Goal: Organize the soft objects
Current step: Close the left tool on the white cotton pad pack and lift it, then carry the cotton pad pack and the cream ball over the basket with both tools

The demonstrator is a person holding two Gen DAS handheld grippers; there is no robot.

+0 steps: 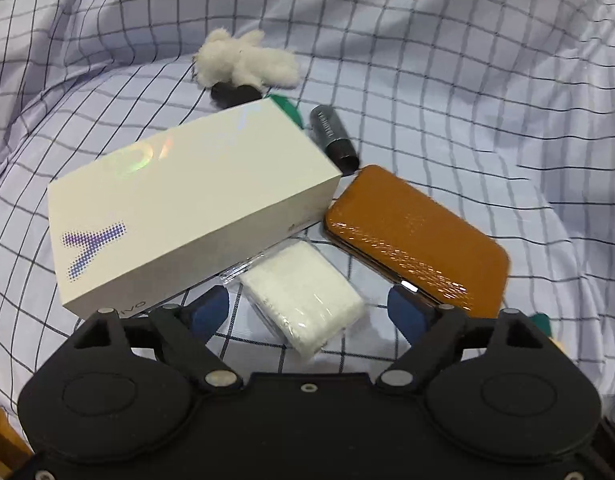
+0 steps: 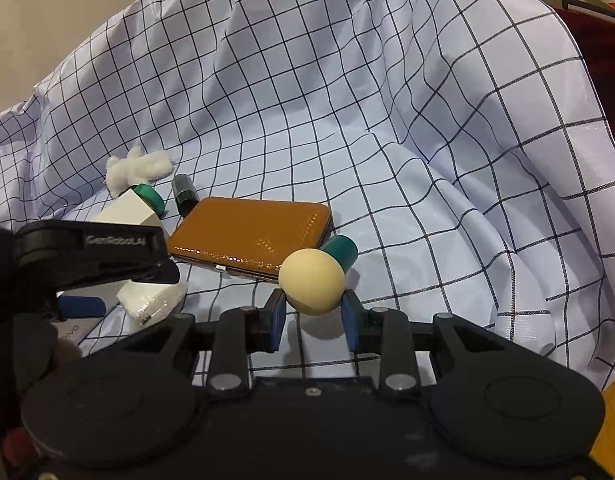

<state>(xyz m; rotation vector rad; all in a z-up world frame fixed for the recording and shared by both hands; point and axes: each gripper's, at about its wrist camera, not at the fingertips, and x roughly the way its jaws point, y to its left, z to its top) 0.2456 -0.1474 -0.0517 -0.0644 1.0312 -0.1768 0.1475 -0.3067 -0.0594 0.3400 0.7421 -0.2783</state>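
Note:
My left gripper [image 1: 309, 312] stands open just above the checked cloth [image 1: 467, 80]. A white pack in clear wrap [image 1: 303, 292] lies between its blue pads [image 1: 407, 314], and neither pad touches it. A white phone box [image 1: 187, 200] leans against the pack's far left side. A tuft of white cotton [image 1: 247, 60] lies farther back. My right gripper [image 2: 315, 320] is shut on a cream ball [image 2: 311, 280] with a teal cylinder [image 2: 341, 252] right behind it. The right wrist view shows the left gripper [image 2: 125, 292] over the same pack [image 2: 151, 298].
A glossy brown case [image 1: 415, 236] lies right of the pack, close to the right pad. A dark cylinder [image 1: 331, 136] and a green-capped thing [image 1: 285, 106] sit behind the box, a black lump [image 1: 231, 94] under the cotton. The cloth rises in folds [image 2: 427, 80] at back and right.

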